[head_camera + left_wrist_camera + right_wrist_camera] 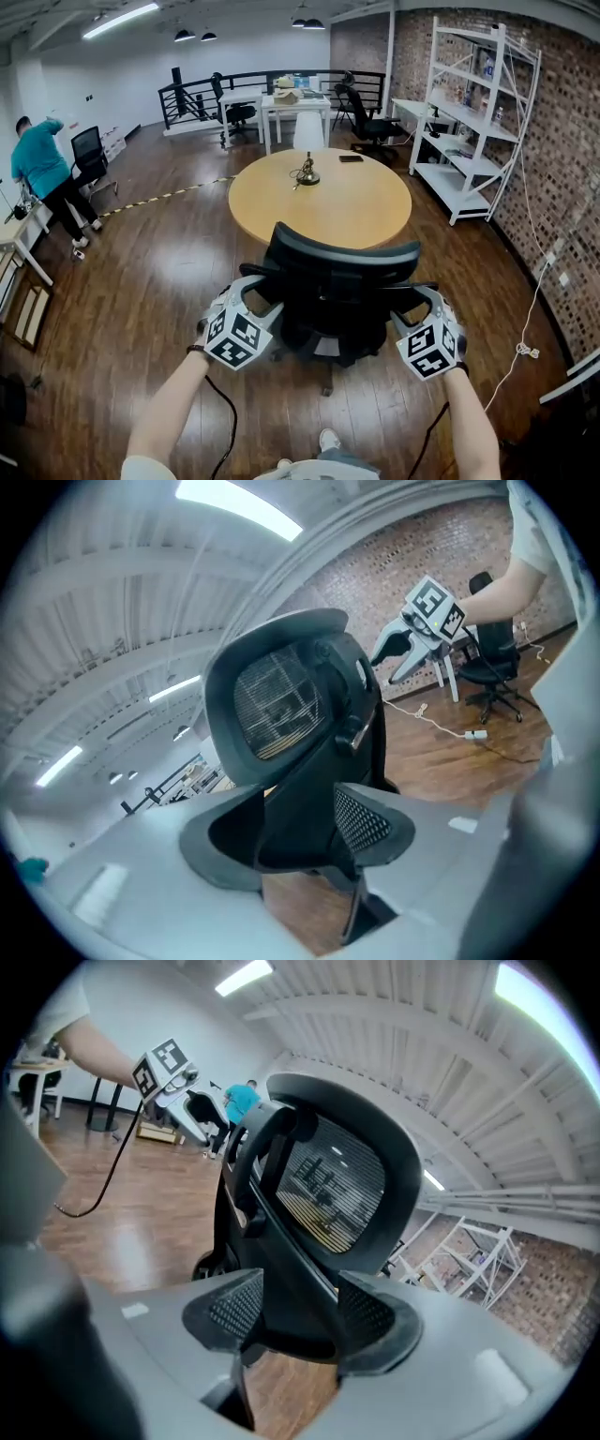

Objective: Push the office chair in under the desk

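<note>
The job is at its beginning. The round table (pixel 323 211) has its near edge free, and the office chair (pixel 342 281) stands just beside that edge with its back turned to the person. Its seat and wheels are on the open floor (pixel 155 281), not under the table top, so the whole push is left to do, as I judge it.

The person stands behind the chair with one tool at each side of it. The left gripper (pixel 251 296) is at the chair's left side and the right gripper (pixel 424 300) at its right side, both near the armrests. In the left gripper view the jaws of the left gripper (pixel 300 841) stand wide apart with a dark part of the chair (pixel 281 705) between them. The right gripper (pixel 295 1321) shows the same around the chair (pixel 328 1185). The pads (pixel 234 1307) lie close to this part, but I do not see them press on it.

The room is large, with a dark wooden floor and a brick wall (pixel 553 141) at the right. A white shelf (pixel 473 122) stands against this wall. A person in a teal top (pixel 39 164) bends over a desk far at the left. Near the far edge of the table stand a small metal object (pixel 306 173) and a flat dark thing (pixel 351 158).
</note>
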A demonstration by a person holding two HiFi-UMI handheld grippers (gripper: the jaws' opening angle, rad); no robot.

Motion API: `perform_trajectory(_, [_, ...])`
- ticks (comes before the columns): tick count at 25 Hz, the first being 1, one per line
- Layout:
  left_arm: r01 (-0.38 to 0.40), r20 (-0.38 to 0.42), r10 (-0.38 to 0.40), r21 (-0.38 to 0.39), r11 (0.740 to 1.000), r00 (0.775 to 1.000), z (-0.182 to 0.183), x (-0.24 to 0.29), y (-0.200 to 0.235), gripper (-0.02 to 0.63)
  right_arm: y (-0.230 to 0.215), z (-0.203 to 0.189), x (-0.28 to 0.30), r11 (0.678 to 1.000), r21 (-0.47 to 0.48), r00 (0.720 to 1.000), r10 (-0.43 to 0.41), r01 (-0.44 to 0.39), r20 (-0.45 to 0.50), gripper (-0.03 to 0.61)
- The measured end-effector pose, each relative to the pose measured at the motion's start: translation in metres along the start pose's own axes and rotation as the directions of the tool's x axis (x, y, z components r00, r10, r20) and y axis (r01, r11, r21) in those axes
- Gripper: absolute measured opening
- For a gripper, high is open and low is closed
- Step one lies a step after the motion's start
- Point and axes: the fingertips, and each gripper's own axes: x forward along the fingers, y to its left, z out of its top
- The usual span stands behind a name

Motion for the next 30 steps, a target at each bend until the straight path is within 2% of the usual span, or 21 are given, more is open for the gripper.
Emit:
perform_trajectory(3, [0.019,0.051,-0.015,-0.074,0.997,0.999,0.008,-0.021,-0.019,0.222,0.018,0.012,-0.016,0.998,0.065,1.000,-0.007,0.005,0.029,0.223])
perform_trajectory(8, [0.050,0.131,-0.030,-0.147,0.988,0.991,0.018,-0.057,-0.048,0.170,0.051,0.037,-0.045,0.985,0.170,0.995,-0.021,0.004,0.095,0.187])
perform_trajectory(12, [0.070,0.201,-0.024,-0.224,0.972,0.979,0.026,-0.084,-0.070,0.124,0.080,0.062,-0.073,0.961,0.276,0.983,-0.041,-0.010,0.179,0.114])
perform_trajectory(14, [0.083,0.242,-0.014,-0.275,0.958,0.970,0.032,-0.098,-0.081,0.110,0.098,0.076,-0.088,0.948,0.318,0.974,-0.045,-0.030,0.224,0.077])
perform_trajectory(18, [0.083,0.321,0.038,-0.356,0.931,0.946,0.043,-0.127,-0.097,0.050,0.134,0.097,-0.115,0.942,0.331,0.959,-0.050,-0.048,0.281,0.029])
perform_trajectory(20, [0.085,0.348,0.071,-0.412,0.907,0.935,0.044,-0.138,-0.103,0.041,0.147,0.103,-0.124,0.933,0.355,0.950,-0.054,-0.061,0.307,0.004])
perform_trajectory(26, [0.120,0.386,0.115,-0.533,0.838,0.915,0.042,-0.162,-0.121,0.018,0.176,0.123,-0.149,0.863,0.480,0.908,-0.062,-0.160,0.414,0.002])
perform_trajectory(30, [0.133,0.402,0.135,-0.572,0.810,0.906,0.045,-0.165,-0.131,0.017,0.182,0.129,-0.156,0.848,0.506,0.898,-0.086,-0.162,0.432,0.002])
